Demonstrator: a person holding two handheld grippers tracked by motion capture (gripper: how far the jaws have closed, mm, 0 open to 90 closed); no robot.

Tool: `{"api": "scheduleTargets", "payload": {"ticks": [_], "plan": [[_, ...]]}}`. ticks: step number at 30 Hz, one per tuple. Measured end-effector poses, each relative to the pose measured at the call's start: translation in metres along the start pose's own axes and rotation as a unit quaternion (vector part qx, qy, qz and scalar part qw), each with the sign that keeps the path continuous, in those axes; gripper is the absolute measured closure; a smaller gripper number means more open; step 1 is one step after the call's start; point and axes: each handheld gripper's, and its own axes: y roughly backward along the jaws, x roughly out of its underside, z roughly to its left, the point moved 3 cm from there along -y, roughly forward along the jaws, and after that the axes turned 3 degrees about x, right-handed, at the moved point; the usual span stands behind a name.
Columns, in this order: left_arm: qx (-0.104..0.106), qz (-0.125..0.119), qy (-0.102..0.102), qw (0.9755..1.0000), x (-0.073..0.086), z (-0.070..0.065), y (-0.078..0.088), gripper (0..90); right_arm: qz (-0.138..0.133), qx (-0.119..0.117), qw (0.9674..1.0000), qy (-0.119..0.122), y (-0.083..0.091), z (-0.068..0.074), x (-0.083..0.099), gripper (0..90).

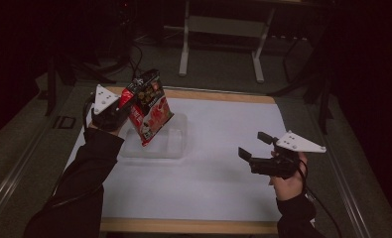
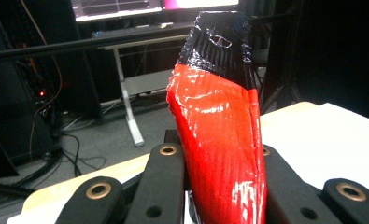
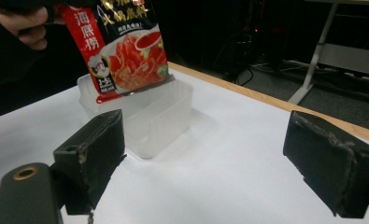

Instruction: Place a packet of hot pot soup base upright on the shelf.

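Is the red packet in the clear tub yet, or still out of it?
Out. The left tool is shut on the red packet, which hangs tilted above the clear tub, its lower corner about level with the rim.

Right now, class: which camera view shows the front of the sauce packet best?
The right gripper view: the sauce packet faces it, printed front readable, hanging above the clear tub. The high view shows the packet small and tilted in the left claw. The left gripper view shows its plain red edge, pinched between the jaws.

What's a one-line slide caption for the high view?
Left hand-held gripper holds a red-and-black sauce packet above a clear plastic container; right hand-held gripper waits open.
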Motion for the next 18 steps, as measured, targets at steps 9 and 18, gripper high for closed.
{"api": "scheduleTargets", "payload": {"ticks": [9,18], "plan": [[-0.022,0.02,-0.013,0.9995,0.013,-0.01,-0.004,83.4,0.001,0.001,1.0,0.005,0.0,0.0,0.001,12.5],[-0.07,0.019,-0.006,0.9974,0.018,-0.016,-0.002,83.4,0.001,0.0,1.0,0.007,0.0,0.0,0.001,12.5]]}}
